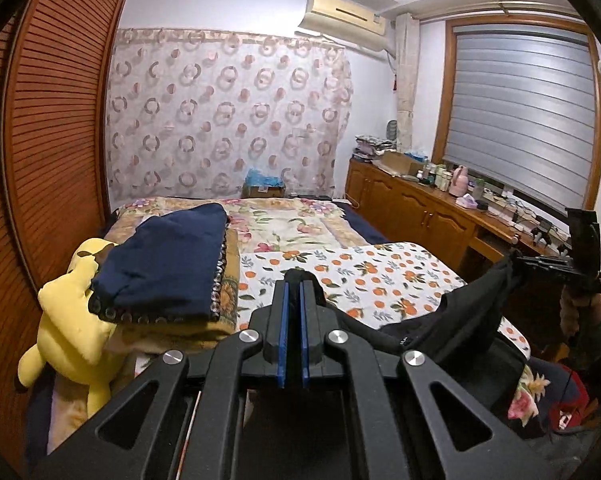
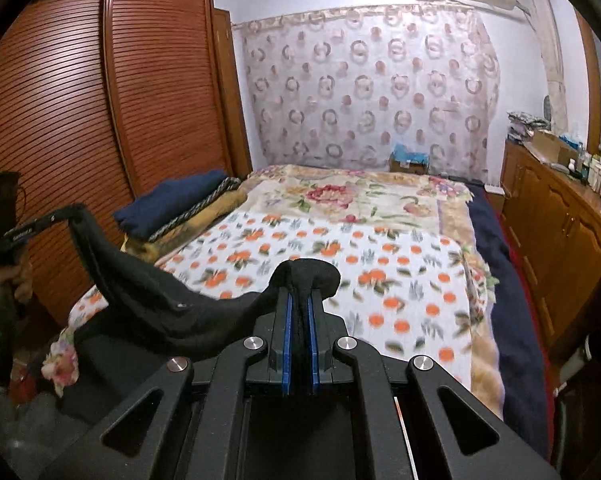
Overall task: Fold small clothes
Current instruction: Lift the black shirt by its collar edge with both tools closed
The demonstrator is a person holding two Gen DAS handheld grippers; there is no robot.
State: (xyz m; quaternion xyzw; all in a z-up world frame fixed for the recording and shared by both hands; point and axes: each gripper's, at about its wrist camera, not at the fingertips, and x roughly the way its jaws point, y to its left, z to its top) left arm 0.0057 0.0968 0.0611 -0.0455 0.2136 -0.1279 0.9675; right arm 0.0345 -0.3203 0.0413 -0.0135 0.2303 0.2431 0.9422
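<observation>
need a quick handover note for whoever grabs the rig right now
Left tongs: shut on one end of the black garment.
Right tongs: shut on its other end.
The garment hangs stretched between them, above the near edge of the orange-print cloth on the bed.
Done: garment picked up. No fold shows yet.
Left: lay it flat on the cloth and fold it.

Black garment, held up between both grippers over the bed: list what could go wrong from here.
1. The black garment sags in the middle between the left gripper and right gripper, so it may land bunched on the orange-print cloth.
2. Each gripper pinches only a small edge of fabric, so a tug could pull a corner free.
3. The navy folded pile sits close on the left; a swing could knock it.
</observation>
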